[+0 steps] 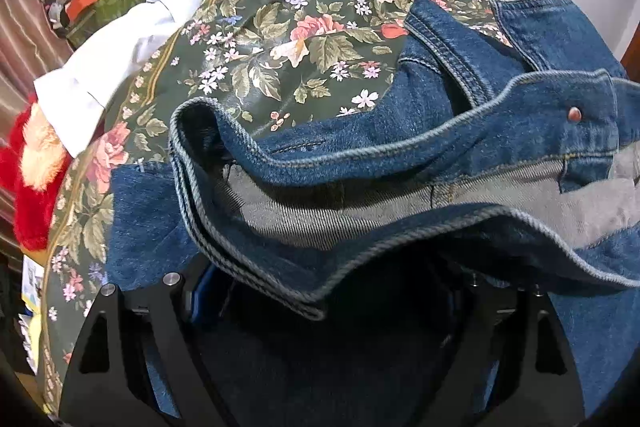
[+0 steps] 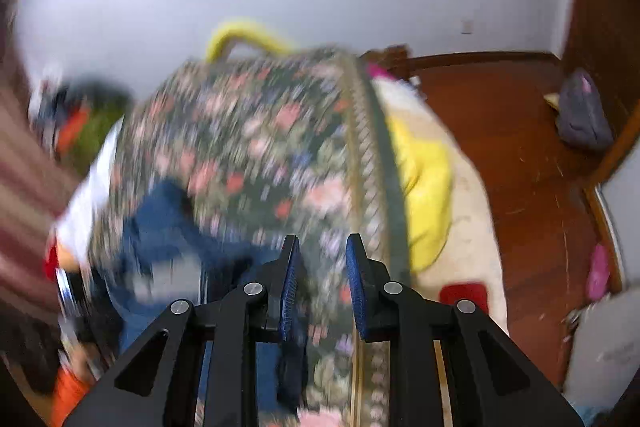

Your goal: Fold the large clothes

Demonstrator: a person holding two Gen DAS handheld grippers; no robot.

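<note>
left wrist view: one pair of blue jeans [image 1: 460, 155] lies bunched on a floral-covered table [image 1: 280, 27], its waistband hanging open toward the camera, with one copper rivet [image 1: 575, 113] showing. the left gripper [image 1: 320, 311] stands spread wide; the waistband hem drapes over the gap and hides the fingertips, and no pad visibly presses the cloth. one white garment [image 1: 120, 47] lies at the table's far left edge, one red furry thing [image 1: 24, 195] just beside it.

right wrist view, blurred: the right gripper [image 2: 322, 279] has its two blue pads [image 2: 290, 291] close together, with only the floral cover seen through the narrow gap between them. the jeans [image 2: 168, 227] sit to its left. only here show the wooden floor [image 2: 520, 167] and one yellow cloth [image 2: 424, 187] off the table's right edge.
</note>
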